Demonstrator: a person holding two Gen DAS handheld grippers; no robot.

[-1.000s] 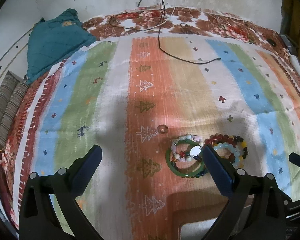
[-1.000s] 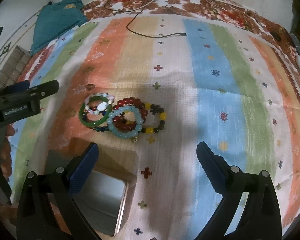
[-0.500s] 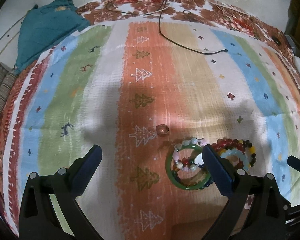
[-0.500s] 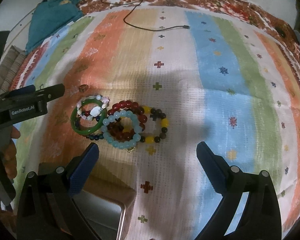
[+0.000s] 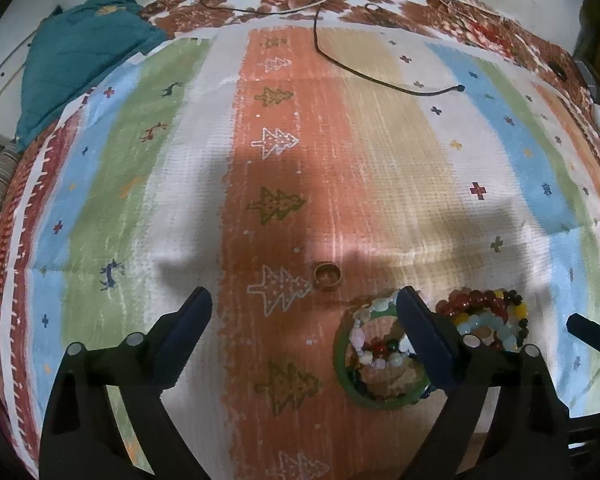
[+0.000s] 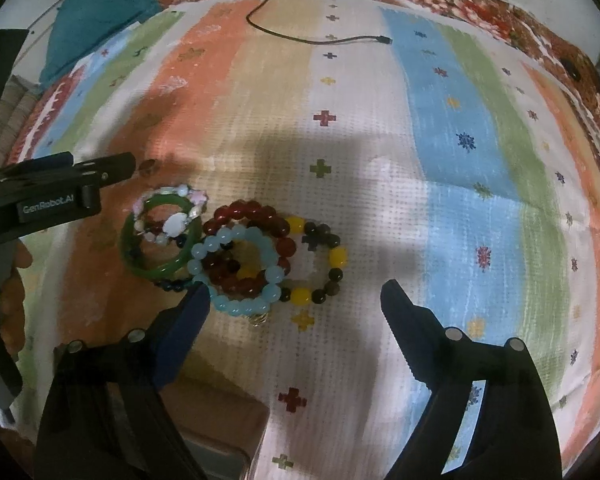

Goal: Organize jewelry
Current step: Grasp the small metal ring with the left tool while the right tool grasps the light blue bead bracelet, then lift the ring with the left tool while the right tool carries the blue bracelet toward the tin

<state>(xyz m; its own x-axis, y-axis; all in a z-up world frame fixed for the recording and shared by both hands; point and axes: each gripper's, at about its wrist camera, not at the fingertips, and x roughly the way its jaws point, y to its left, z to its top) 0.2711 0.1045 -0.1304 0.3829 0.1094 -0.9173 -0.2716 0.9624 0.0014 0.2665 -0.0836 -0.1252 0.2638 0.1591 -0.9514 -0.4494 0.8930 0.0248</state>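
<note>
Bracelets (image 6: 236, 252) heaped beside ring (image 5: 327, 276), both claws agape.

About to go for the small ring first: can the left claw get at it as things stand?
Probably yes. The small ring lies alone on the orange stripe, apart from the bracelet pile, just ahead of the open left claw. Nothing covers it; only the claw's right finger sits over the pile.

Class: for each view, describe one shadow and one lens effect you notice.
Left wrist view: gripper-shaped shadows darken the striped cloth near the small ring; its stripes bow outward. Right wrist view: a broad shadow covers the bracelets; corners are black.
</note>
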